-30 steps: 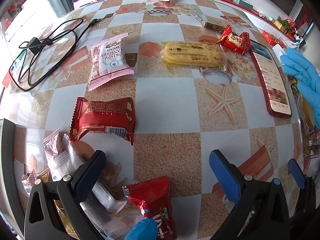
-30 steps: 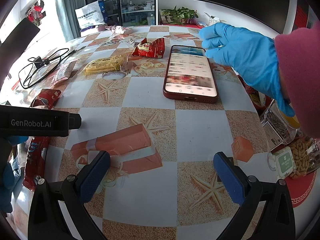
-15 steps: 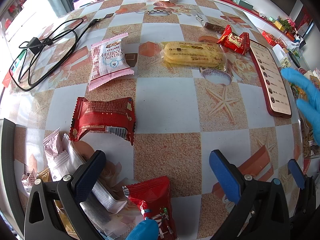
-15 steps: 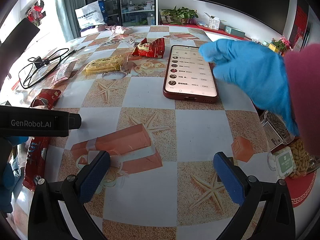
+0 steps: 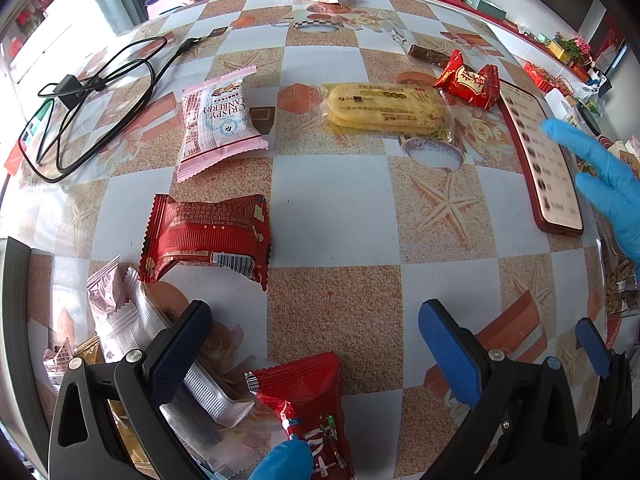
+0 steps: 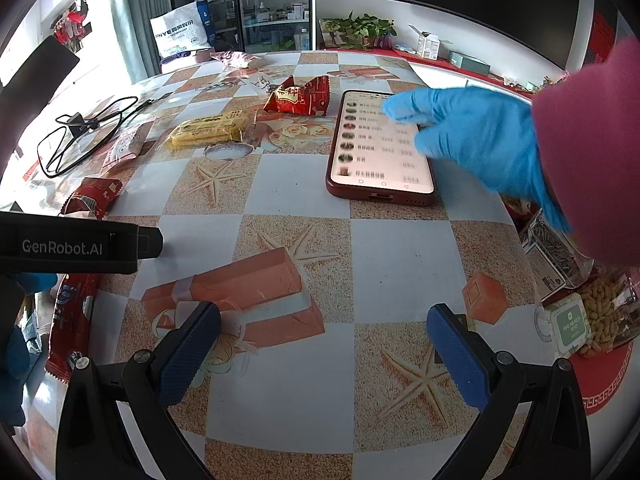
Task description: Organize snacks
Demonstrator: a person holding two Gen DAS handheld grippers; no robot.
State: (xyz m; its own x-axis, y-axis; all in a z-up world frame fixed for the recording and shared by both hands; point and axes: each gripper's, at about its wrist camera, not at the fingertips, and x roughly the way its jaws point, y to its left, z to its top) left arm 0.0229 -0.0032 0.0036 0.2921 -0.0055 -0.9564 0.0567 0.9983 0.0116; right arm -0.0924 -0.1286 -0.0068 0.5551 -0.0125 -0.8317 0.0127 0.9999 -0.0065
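Snacks lie scattered on the checkered table. In the left wrist view I see a pink cranberry packet, a yellow biscuit pack, a red candy packet, a red wafer packet, a red snack bag and clear-wrapped snacks. My left gripper is open and empty above the table's near edge. My right gripper is open and empty over bare table. The yellow pack and red candy packet lie far ahead of it.
A red-cased phone lies lit on the table with a blue-gloved hand over it. A black cable lies at the far left. Bags of seeds and peanuts sit at the right edge.
The blue-gloved hand has moved over the phone and the screen now shows a list. Both grippers have stayed still.
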